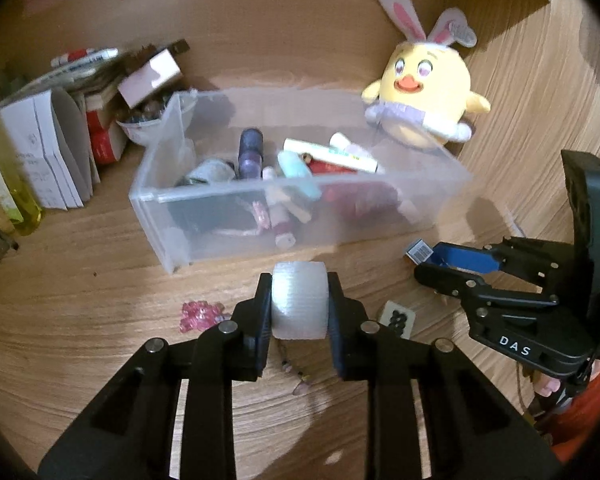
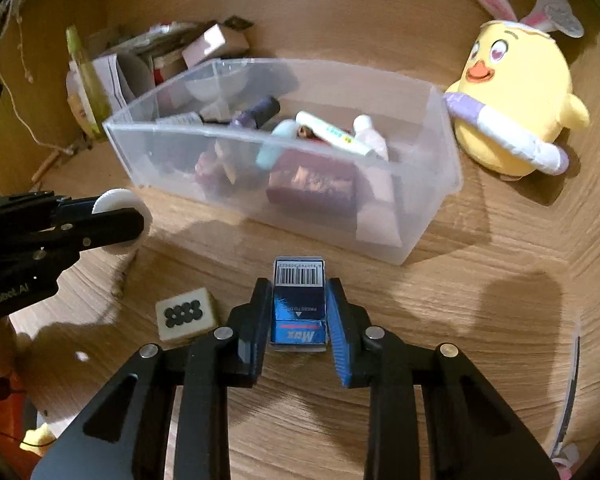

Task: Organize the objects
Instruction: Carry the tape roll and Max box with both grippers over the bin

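Observation:
My left gripper (image 1: 299,294) is shut on a white tape roll (image 1: 299,306), held above the wooden table just in front of a clear plastic bin (image 1: 168,196); they also show at the left of the right wrist view (image 2: 118,226). My right gripper (image 2: 299,300) is shut on a small blue Max box (image 2: 299,304) with a barcode, in front of the bin (image 2: 440,128). The bin holds several small items. A mahjong tile (image 2: 186,314) lies on the table between the grippers. In the left wrist view the right gripper (image 1: 424,262) is at the right.
A yellow chick plush with bunny ears (image 1: 424,88) sits behind the bin's right end. Boxes, booklets and a bowl (image 1: 60,140) crowd the back left corner. Pink beads (image 1: 198,316) and a small chain (image 1: 296,376) lie under my left gripper. Wooden walls close the back.

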Demonstrator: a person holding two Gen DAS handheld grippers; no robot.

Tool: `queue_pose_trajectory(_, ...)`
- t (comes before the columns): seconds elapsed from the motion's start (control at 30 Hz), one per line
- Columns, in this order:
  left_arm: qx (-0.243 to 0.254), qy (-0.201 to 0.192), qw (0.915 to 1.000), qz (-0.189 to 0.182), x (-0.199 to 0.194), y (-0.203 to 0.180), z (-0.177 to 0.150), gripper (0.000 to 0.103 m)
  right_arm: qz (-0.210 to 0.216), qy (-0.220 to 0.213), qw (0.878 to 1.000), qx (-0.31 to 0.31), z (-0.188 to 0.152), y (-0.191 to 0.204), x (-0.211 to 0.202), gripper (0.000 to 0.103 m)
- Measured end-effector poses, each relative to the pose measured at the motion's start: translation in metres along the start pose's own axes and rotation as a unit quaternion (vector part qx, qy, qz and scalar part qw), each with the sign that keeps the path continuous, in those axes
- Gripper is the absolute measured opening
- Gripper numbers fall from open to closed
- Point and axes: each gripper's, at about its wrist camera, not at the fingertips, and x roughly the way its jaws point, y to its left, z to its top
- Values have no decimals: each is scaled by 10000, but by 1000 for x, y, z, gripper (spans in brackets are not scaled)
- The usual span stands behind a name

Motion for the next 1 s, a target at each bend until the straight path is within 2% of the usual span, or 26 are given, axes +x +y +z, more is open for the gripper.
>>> queue_pose_trajectory(0.57,-243,-871,9959,77,-43,3,46,24,-16,-1194,9927,140,36,-8,-72,25)
queue_pose_trajectory(0.73,-286,-1081,9936,178,-50,7,61,24,-65,-1358,9902,314,50,-16,-75,25)
queue_pose_trajectory(1.0,-265,-1158,9924,326,-44,12,80,24,-122,-1445,9887,376,69,-22,-67,25)
